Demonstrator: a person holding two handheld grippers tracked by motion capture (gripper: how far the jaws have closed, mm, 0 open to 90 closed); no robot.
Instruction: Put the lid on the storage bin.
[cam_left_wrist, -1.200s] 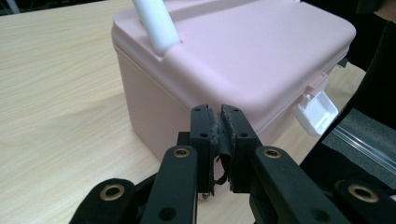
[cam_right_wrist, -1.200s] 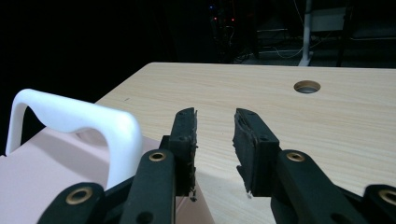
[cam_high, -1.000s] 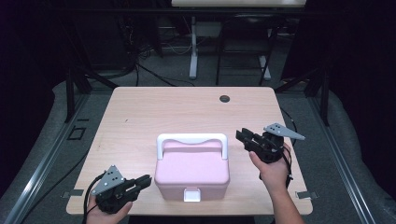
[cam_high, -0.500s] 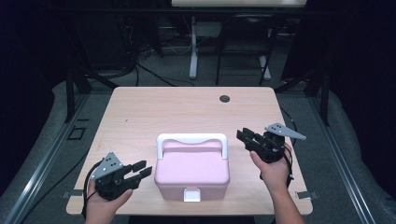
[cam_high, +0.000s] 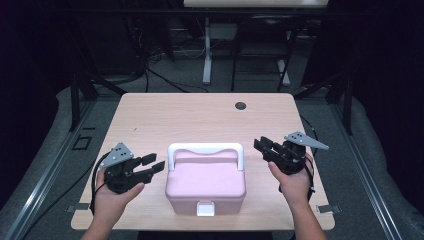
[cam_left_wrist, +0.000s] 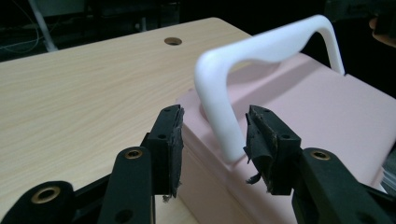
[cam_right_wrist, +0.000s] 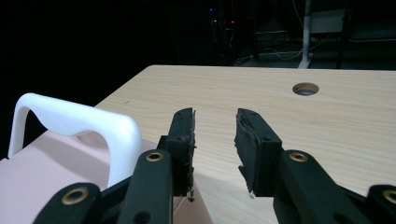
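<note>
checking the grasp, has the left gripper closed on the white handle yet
No, in the left gripper view the left gripper is open, its jaws apart on either side of the white handle.

A pale pink plastic box (cam_high: 205, 182) sits closed near the front edge of the worktop, roughly centred between left and right. Its lid is flat with rounded corners. A white arched handle (cam_high: 205, 149) stands upright across the far part of the lid. A small white latch (cam_high: 205, 208) fastens the near face.

Overhead plus gripper close-ups (shared box (cam_high: 205, 180))
</note>
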